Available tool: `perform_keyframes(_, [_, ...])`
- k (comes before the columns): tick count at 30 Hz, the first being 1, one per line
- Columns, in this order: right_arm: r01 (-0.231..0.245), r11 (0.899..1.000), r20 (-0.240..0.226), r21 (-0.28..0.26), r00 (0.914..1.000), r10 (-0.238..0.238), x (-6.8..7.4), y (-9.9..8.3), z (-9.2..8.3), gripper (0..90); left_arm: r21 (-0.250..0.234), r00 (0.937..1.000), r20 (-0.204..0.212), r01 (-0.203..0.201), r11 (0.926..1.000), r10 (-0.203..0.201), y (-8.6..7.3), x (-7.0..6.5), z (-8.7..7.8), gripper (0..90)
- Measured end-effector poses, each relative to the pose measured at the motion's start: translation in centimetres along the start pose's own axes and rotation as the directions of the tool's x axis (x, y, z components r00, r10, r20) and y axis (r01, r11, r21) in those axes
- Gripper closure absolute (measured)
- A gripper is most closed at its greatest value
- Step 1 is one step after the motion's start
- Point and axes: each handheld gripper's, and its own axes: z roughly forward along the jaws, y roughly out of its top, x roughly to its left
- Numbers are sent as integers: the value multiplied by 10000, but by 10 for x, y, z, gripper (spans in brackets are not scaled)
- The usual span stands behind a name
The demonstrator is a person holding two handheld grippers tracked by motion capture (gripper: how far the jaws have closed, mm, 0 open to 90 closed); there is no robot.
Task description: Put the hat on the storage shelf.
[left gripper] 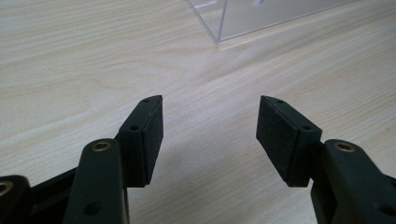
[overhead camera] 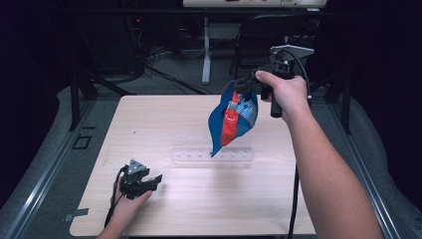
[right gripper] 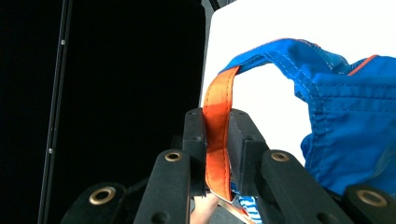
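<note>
Pinching orange strap (right gripper: pixel 217 121), right claw (right gripper: pixel 217 140) was clamped shut on it; blue bag (overhead camera: pixel 233 118) hung in air above clear rack (overhead camera: pixel 211 154). Left claw (left gripper: pixel 210 135) sat wide open, empty, low over surface (overhead camera: pixel 199 199). Step judged: carry phase. Next move needed: lowering bag onto surface, left claw catching fabric.

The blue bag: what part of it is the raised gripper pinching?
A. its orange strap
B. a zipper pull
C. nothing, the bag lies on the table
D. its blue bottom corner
A: in the right gripper view the right gripper is shut on the orange strap, and the blue bag hangs from it above the table.
</note>
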Motion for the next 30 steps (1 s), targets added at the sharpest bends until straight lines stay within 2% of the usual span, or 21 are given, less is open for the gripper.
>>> perform_keyframes(5, [-138,9999,-37,-51,9999,138,-2,2,8,785,2,10000,11,-3,10000,3,0,0,0,419])
perform_keyframes(17, [-266,9996,285,-87,9992,268,-7,4,22,785,92,10000,33,-87,9999,87,0,0,0,419])
perform_keyframes(30, [-370,9992,257,-137,9990,373,-15,4,33,785,89,9999,40,-93,9999,92,0,0,0,418])
